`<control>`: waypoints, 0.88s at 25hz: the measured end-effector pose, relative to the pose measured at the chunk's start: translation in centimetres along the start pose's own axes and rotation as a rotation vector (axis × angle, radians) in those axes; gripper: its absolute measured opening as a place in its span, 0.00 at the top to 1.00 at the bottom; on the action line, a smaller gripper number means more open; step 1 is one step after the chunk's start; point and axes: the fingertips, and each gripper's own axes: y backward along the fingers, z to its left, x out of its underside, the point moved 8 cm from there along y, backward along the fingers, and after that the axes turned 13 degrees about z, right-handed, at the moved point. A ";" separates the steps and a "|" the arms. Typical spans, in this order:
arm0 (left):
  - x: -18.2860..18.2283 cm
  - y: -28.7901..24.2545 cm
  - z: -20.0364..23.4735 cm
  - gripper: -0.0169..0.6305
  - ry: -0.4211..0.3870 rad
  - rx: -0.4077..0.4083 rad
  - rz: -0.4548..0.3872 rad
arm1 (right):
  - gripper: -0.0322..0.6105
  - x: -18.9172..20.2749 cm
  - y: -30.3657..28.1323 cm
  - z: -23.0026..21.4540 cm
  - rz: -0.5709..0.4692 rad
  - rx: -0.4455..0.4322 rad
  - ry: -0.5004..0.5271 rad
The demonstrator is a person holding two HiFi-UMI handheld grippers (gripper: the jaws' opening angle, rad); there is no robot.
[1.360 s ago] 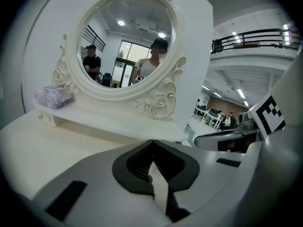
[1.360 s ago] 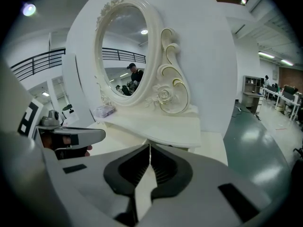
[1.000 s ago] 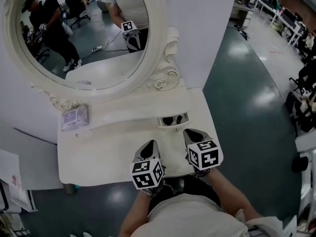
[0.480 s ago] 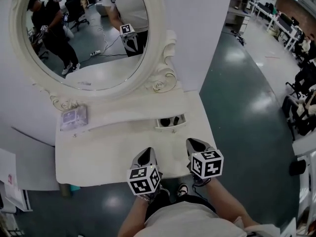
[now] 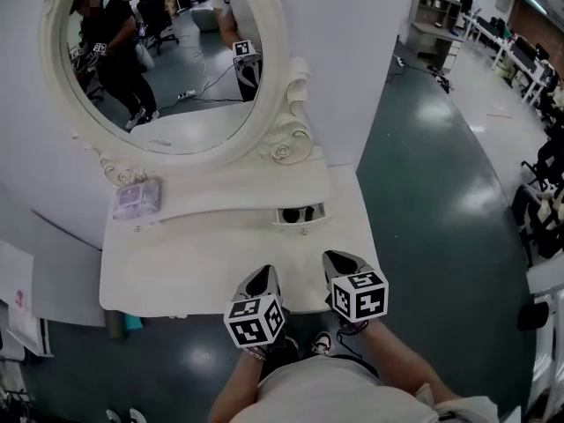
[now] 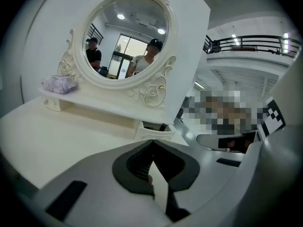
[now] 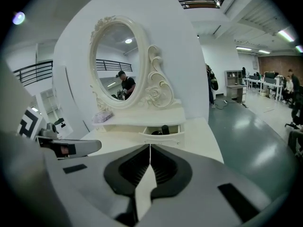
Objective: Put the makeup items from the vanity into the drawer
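Your left hand-held gripper (image 5: 263,274) and right hand-held gripper (image 5: 338,262) were closed, empty; the makeup case (image 5: 137,199) at ten o'clock looked light, stiff, slippery, best pinched across its sides.

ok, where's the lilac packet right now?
Head view: the lilac packet lies on the left end of the vanity's raised shelf, under the mirror's lower-left rim, well left of the open drawer.

Head view looks down; both gripper views, seemingly low, share the drawer (image 7: 163,137).
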 end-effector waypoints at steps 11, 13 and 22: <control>-2.0 -0.5 -0.4 0.97 -0.001 0.003 -0.044 | 0.92 -2.0 0.2 -0.3 -0.033 0.017 0.049; -2.4 -0.6 -0.5 0.97 -0.004 0.004 -0.049 | 0.92 -2.3 0.2 -0.4 -0.033 0.017 0.044; -2.8 -0.8 -0.5 0.97 -0.008 0.012 -0.054 | 0.92 -2.2 0.1 -0.7 -0.040 0.015 0.018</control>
